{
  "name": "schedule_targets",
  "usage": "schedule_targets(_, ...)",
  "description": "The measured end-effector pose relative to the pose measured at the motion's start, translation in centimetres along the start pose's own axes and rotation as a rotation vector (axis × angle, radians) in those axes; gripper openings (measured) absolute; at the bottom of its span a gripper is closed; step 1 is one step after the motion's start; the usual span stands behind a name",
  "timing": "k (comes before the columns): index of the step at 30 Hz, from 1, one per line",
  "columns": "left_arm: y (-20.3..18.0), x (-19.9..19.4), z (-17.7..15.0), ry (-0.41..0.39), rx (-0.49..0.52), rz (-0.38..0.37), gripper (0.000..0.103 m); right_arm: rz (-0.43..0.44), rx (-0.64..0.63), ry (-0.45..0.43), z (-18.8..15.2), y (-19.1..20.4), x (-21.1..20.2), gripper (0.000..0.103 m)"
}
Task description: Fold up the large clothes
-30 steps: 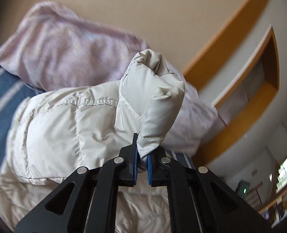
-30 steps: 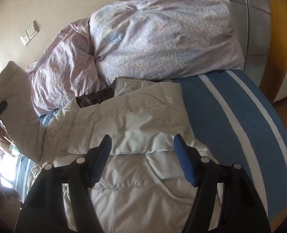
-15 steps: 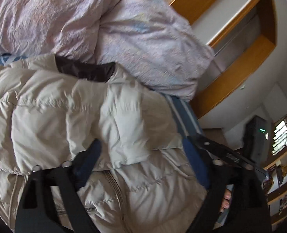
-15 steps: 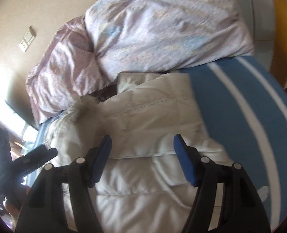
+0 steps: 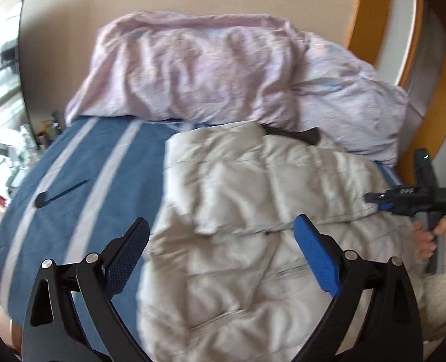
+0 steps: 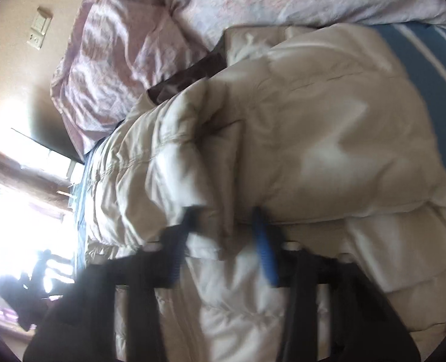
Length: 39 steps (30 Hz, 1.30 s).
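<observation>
Since a second ago the left gripper (image 5: 219, 238) has let go of the sleeve, now laid across the jacket (image 5: 253, 211) on the bed (image 5: 72, 166); its fingers hang spread wide above it, empty. Sleeve-folding is in hand. The right gripper (image 6: 226, 241) noses into the jacket's padding (blurred; whether it grips, I cannot tell); next it likely needs a firm pinch.
</observation>
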<state>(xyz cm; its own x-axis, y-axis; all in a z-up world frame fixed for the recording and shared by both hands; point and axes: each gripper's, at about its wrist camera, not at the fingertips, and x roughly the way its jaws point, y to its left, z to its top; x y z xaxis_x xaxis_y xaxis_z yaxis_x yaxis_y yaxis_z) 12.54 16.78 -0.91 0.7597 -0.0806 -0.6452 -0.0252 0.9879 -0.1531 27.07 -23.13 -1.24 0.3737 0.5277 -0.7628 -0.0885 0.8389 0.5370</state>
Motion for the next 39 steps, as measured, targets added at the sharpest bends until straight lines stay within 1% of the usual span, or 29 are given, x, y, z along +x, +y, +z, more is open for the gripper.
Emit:
schedule_targets(1, 0.8, -0.2, -0.3, 0.001, -0.005, 0.020, 0.097, -0.014, -0.022, -0.019, 0.1, 0.6, -0.2, 0.013)
schedule_targets(3, 2.3, -0.4, -1.3, -0.001, -0.017, 0.041, 0.097, -0.037, -0.049, -0.088, 0.2, 1.4, -1.2, 0.009)
schedule_targets(5, 3.2, -0.3, -2.2, -0.002, -0.034, 0.052, 0.097, -0.050, -0.048, -0.163, 0.6, 1.7, -2.2, 0.008)
schedule_targets(6, 3.6, -0.2, -2.5, 0.007, -0.041, 0.052, 0.097, -0.069, -0.045, -0.185, 0.8, 1.6, -2.3, 0.008)
schedule_targets(7, 4.0, -0.2, -2.8, 0.020, -0.046, 0.046, 0.097, -0.095, -0.046, -0.189, 0.9, 1.4, -2.1, 0.008)
schedule_targets(8, 4.4, 0.1, -3.1, 0.034, -0.053, 0.037, 0.097, -0.150, -0.048, -0.172, 0.9, 1.2, -1.2, 0.008)
schedule_targets(9, 4.7, 0.2, -3.4, 0.045, -0.061, 0.028, 0.097, -0.208, -0.050, -0.133, 0.9, 0.8, 0.2, 0.008)
schedule_targets(11, 5.3, 0.5, -4.0, 0.067, -0.069, 0.019, 0.097, -0.251, -0.065, -0.104, 0.5, 0.2, 1.7, 0.009)
schedule_targets(12, 5.7, 0.7, -4.3, 0.082, -0.077, 0.012, 0.097, -0.263, -0.079, -0.107, 0.4, 0.4, 1.7, 0.011)
schedule_targets(13, 5.9, 0.7, -4.7, 0.092, -0.084, 0.006, 0.097, -0.270, -0.086, -0.110, 0.3, 0.6, 1.2, 0.015)
schedule_targets(15, 6.6, 0.7, -5.4, 0.114, -0.113, -0.022, 0.097, -0.254, -0.082, -0.116, 0.2, 0.6, -0.2, 0.024)
schedule_targets(16, 7.0, 0.7, -5.7, 0.126, -0.132, -0.046, 0.097, -0.233, -0.086, -0.124, -0.1, 0.5, -1.3, 0.037)
schedule_targets(17, 7.2, 0.6, -6.1, 0.132, -0.141, -0.059, 0.097, -0.217, -0.088, -0.137, -0.6, 0.4, -2.5, 0.048)
schedule_targets(18, 7.4, 0.4, -6.5, 0.137, -0.147, -0.072, 0.097, -0.198, -0.087, -0.157, -1.2, -0.2, -4.1, 0.066)
schedule_targets(19, 7.6, 0.3, -6.8, 0.140, -0.150, -0.081, 0.097, -0.186, -0.087, -0.165, -1.5, -0.7, -5.2, 0.070)
schedule_targets(20, 7.6, 0.2, -7.1, 0.143, -0.152, -0.090, 0.097, -0.170, -0.083, -0.170, -2.3, -1.7, -6.7, 0.070)
schedule_targets(22, 7.8, 0.0, -7.7, 0.163, -0.163, -0.126, 0.097, -0.155, -0.053, -0.163, -2.9, -3.5, -8.6, 0.075)
schedule_targets(24, 8.1, 0.0, -8.5, 0.196, -0.191, -0.168, 0.097, -0.144, 0.012, -0.151, -4.2, -6.5, -10.9, 0.077)
schedule_targets(26, 8.3, 0.0, -9.1, 0.215, -0.217, -0.195, 0.097, -0.147, 0.087, -0.156, -5.6, -9.5, -13.1, 0.077)
schedule_targets(28, 8.7, 0.1, -9.9, 0.238, -0.248, -0.224, 0.095, -0.143, 0.156, -0.148, -7.0, -12.5, -14.6, 0.077)
schedule_targets(29, 8.8, 0.1, -10.2, 0.247, -0.263, -0.234, 0.094, -0.137, 0.199, -0.129, -7.9, -14.3, -15.1, 0.077)
schedule_targets(32, 9.1, 0.2, -11.0, 0.272, -0.310, -0.274, 0.092, -0.099, 0.286, -0.053, -10.5, -17.8, -15.0, 0.077)
schedule_targets(34, 9.1, 0.1, -11.5, 0.278, -0.337, -0.307, 0.091, -0.072, 0.300, -0.021, -11.6, -18.9, -14.4, 0.077)
schedule_targets(36, 8.7, 0.0, -11.7, 0.284, -0.341, -0.325, 0.090, -0.030, 0.315, -0.001, -12.7, -19.7, -14.1, 0.077)
schedule_targets(39, 8.2, -0.2, -12.0, 0.299, -0.354, -0.356, 0.086, 0.017, 0.290, 0.027, -13.4, -19.8, -13.0, 0.077)
